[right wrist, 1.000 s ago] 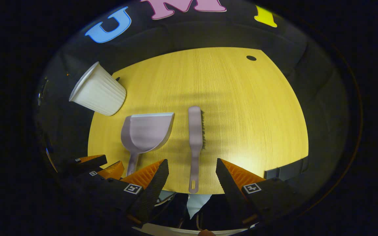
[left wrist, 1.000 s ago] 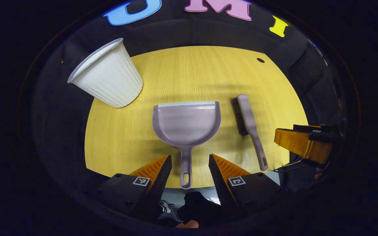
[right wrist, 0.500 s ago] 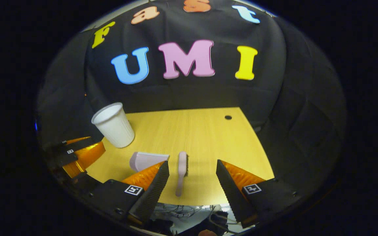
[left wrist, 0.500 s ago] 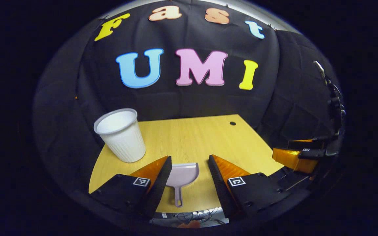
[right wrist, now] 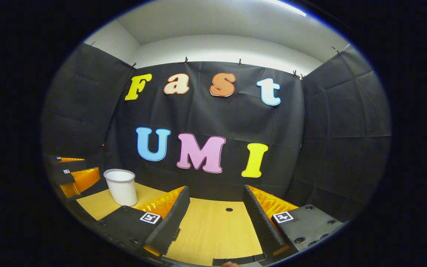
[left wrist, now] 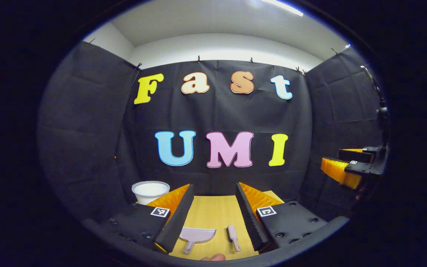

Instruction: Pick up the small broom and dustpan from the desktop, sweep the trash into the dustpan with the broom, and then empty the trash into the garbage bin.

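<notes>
Both tools, the left tool (left wrist: 211,202) and the right tool (right wrist: 216,207), hang with jaws apart and hold nothing. The dustpan (left wrist: 195,236) lies on the worktop (left wrist: 213,215), the broom (left wrist: 233,236) just beside it, bin (right wrist: 121,186) beyond. No trash is discernible; aiming this high risks a missed handle.

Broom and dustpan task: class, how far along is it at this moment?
Nothing looks done. The dustpan and broom lie flat on the table, untouched. Both the left tongs and right tongs are open and empty. I can make out no trash. Grasping, sweeping and emptying into the white bin remain.
</notes>
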Available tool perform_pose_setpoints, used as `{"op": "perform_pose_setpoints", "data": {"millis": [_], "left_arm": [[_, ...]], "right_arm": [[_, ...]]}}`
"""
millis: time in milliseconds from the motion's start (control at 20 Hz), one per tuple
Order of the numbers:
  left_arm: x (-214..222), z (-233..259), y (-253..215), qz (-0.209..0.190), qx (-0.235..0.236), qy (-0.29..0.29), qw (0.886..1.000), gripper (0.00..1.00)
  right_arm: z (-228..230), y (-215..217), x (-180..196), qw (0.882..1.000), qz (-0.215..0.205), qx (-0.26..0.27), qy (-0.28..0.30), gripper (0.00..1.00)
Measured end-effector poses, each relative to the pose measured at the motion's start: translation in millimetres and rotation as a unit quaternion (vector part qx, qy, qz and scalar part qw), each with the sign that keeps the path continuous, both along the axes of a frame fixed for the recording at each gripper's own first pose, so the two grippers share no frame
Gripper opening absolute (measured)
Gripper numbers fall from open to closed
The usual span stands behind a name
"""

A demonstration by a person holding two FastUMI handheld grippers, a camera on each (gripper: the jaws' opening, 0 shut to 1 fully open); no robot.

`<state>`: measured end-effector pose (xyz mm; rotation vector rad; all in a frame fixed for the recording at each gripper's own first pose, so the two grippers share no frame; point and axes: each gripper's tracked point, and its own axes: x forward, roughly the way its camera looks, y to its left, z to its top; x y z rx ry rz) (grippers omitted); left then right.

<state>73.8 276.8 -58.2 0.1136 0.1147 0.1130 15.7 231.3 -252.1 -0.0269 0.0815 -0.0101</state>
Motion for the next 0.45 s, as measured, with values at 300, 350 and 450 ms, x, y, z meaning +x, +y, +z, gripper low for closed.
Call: {"op": "perform_pose_setpoints", "data": {"millis": [300,350,450], "left_arm": [[18,22,-41,-0.043,-0.017,-0.02,0.999,0.77],[20,24,-41,-0.047,-0.023,-0.023,0.998,0.77],[19,20,-41,-0.047,-0.033,-0.025,0.998,0.77]], "right_arm": [[2,0,-9,0.999,-0.03,-0.001,-0.023,0.94],[0,0,-7,0.999,-0.029,-0.004,-0.021,0.89],[0,-2,-3,0.999,-0.029,-0.008,-0.021,0.89]]}}
